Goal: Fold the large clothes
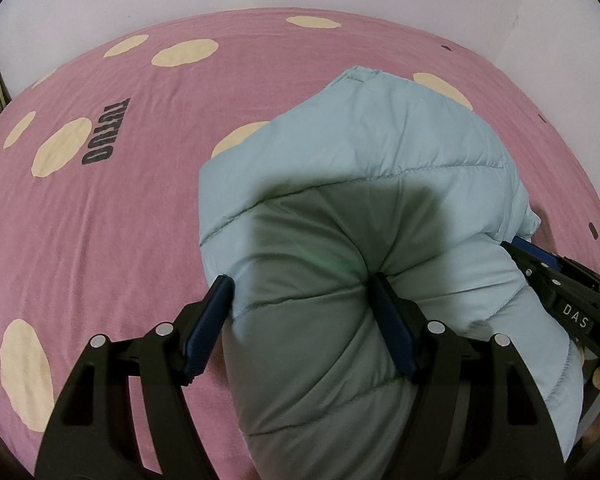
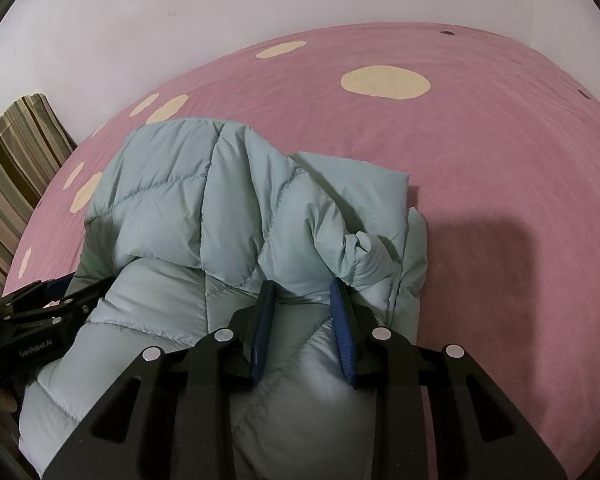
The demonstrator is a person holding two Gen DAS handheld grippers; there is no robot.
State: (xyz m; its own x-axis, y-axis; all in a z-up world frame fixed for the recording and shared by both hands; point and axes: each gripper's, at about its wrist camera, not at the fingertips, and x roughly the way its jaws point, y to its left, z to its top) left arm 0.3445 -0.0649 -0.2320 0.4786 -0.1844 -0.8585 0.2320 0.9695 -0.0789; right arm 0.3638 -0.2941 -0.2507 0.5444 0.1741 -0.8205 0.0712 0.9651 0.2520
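The pale blue puffer jacket [image 1: 380, 184] lies bunched on the pink spotted bedsheet [image 1: 100, 208], doubled over on itself, probably so the near bulk can be carried over as one fold. The left gripper [image 1: 304, 300] straddles a thick roll of the jacket, its fingers [image 1: 394, 332] spread wide with both pads against the padding. Further right, the right gripper [image 2: 302, 300] has its fingers [image 2: 342, 328] drawn fairly narrow, pinching a gathered ridge near the elastic cuff [image 2: 360, 252].

"TUTUO" is printed on the pink sheet [image 1: 100, 200]; "DAS" and "GenRobot.AI" mark the tongs.
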